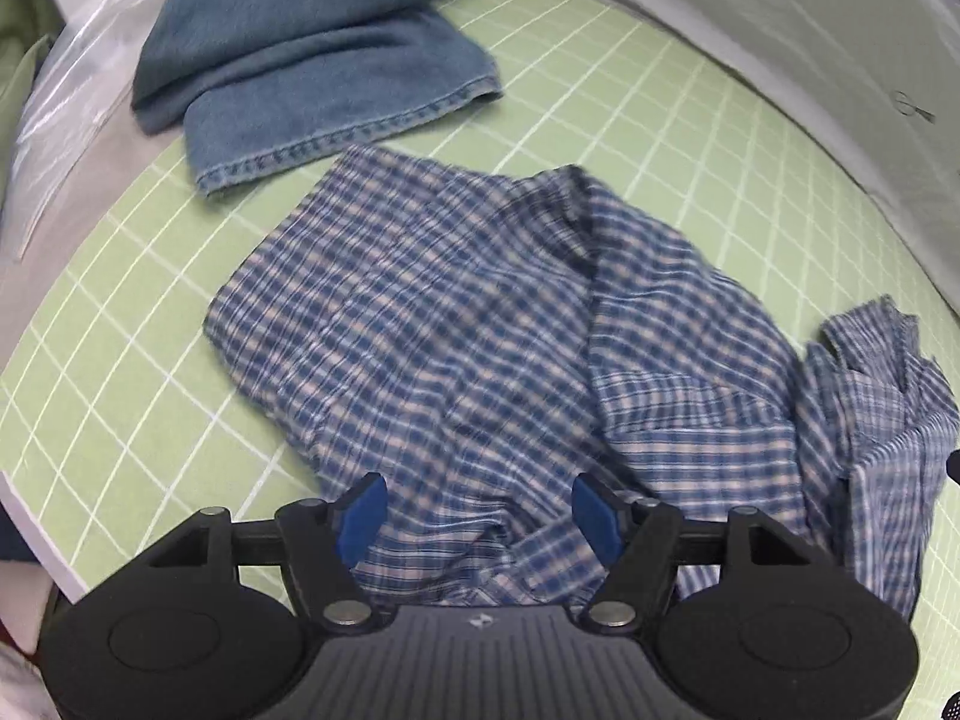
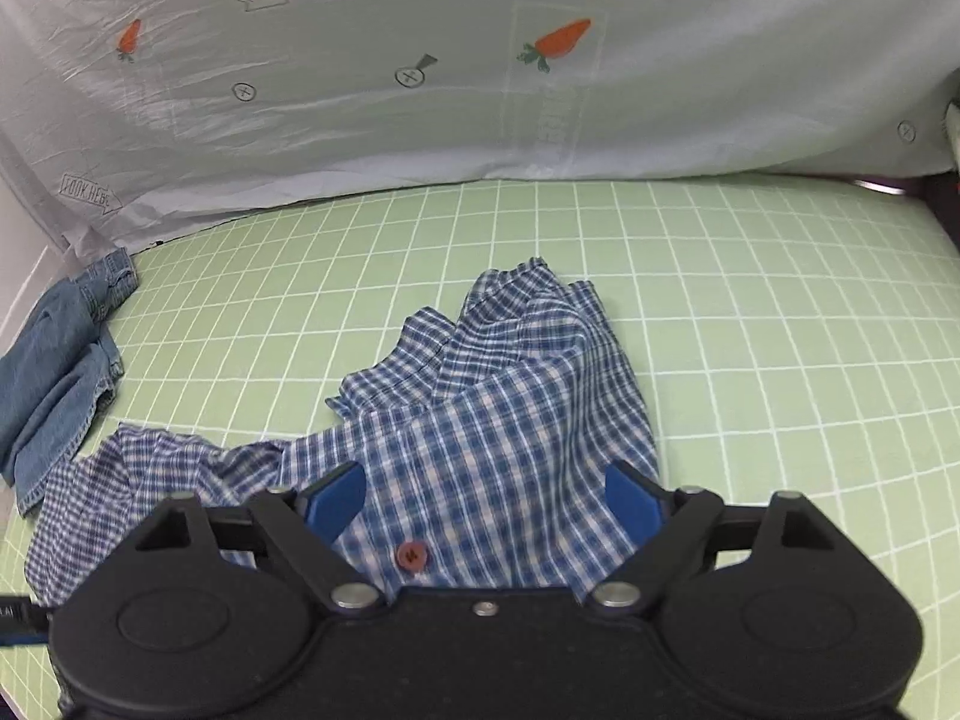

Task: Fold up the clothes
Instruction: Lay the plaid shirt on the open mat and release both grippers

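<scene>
A blue and white plaid shirt [image 1: 480, 330] lies crumpled on the green grid mat [image 1: 630, 90]. My left gripper [image 1: 477, 510] is open, its blue pads wide apart over the shirt's near edge. In the right wrist view the same shirt [image 2: 498, 420] lies bunched, with a red button [image 2: 411, 557] on it near the gripper. My right gripper [image 2: 483, 501] is open over the shirt, holding nothing. A folded denim garment [image 1: 312, 60] lies at the mat's far left corner; it also shows in the right wrist view [image 2: 54, 372].
A white plastic sheet [image 2: 420, 90] printed with carrots hangs as a wall behind the mat [image 2: 780, 330]. Clear plastic [image 1: 54, 120] lies off the mat's left edge. The mat's front edge runs at the lower left of the left wrist view.
</scene>
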`<control>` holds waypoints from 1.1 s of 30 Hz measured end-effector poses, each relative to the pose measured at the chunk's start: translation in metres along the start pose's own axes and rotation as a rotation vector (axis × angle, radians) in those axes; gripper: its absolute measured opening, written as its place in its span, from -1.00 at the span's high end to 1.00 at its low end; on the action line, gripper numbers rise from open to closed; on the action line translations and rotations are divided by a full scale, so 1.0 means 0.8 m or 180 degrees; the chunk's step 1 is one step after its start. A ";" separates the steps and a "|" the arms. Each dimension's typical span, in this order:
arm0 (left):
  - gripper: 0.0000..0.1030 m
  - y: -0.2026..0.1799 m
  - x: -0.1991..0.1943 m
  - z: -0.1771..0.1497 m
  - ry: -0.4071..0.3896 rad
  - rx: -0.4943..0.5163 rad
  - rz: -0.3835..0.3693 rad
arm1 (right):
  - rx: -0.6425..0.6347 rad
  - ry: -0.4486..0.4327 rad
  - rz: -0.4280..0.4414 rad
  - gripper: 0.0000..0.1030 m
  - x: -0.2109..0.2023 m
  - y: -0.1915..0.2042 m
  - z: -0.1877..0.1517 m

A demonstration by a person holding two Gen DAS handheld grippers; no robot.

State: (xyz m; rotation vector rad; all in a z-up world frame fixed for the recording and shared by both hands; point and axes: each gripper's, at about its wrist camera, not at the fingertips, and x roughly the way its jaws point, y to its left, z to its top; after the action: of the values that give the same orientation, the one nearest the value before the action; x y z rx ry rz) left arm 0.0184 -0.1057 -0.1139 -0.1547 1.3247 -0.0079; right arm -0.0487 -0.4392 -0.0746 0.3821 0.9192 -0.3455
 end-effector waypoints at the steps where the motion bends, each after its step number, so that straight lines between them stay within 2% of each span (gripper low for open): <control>1: -0.34 0.005 0.006 0.003 0.0045 -0.0058 0.0040 | 0.0079 0.0076 -0.0012 -0.70 0.014 -0.002 0.005; 5: -0.40 0.011 0.025 0.009 0.0191 -0.0151 0.0152 | 0.0233 0.0245 -0.0095 -0.70 0.049 -0.006 0.009; 11: -0.43 0.009 0.043 0.014 0.0342 -0.0147 0.0301 | 0.0183 0.0314 -0.0184 -0.80 0.059 -0.006 -0.003; 14: -0.43 0.012 0.041 0.017 0.0313 -0.0171 0.0300 | 0.0235 0.0323 -0.0197 -0.85 0.061 -0.009 -0.007; 19: -0.43 0.024 0.023 0.021 0.0121 -0.0308 0.0244 | 0.0269 0.0334 -0.0205 -0.88 0.063 -0.011 -0.008; 22: -0.57 0.031 0.016 0.020 0.0021 -0.0367 0.0355 | 0.0233 0.0353 -0.0223 -0.88 0.060 -0.008 -0.009; 24: -0.57 0.035 0.015 0.019 0.0017 -0.0347 0.0427 | 0.0196 0.0360 -0.0221 -0.88 0.057 -0.006 -0.011; 27: -0.54 0.046 0.021 0.015 0.0103 -0.0408 0.0306 | 0.0161 0.0381 -0.0215 -0.88 0.055 -0.005 -0.015; 28: -0.49 0.049 0.025 0.012 0.0126 -0.0435 0.0232 | 0.0165 0.0393 -0.0207 -0.88 0.055 -0.006 -0.016; 30: -0.20 0.053 0.033 0.008 0.0137 -0.0456 0.0131 | 0.0155 0.0411 -0.0184 -0.88 0.055 -0.007 -0.016; 31: 0.06 0.050 0.034 0.009 0.0125 -0.0446 0.0118 | 0.0106 0.0408 -0.0148 -0.86 0.055 -0.006 -0.016; 32: 0.37 0.047 0.035 0.009 0.0114 -0.0436 0.0105 | 0.0043 0.0400 -0.0103 -0.74 0.054 -0.005 -0.015; 33: 0.55 0.044 0.036 0.011 0.0089 -0.0416 0.0079 | -0.0020 0.0393 -0.0058 -0.50 0.054 -0.003 -0.014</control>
State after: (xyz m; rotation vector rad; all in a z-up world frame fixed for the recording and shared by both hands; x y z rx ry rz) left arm 0.0308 -0.0725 -0.1442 -0.2499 1.3553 0.0980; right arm -0.0338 -0.4416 -0.1164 0.3929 1.0446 -0.3385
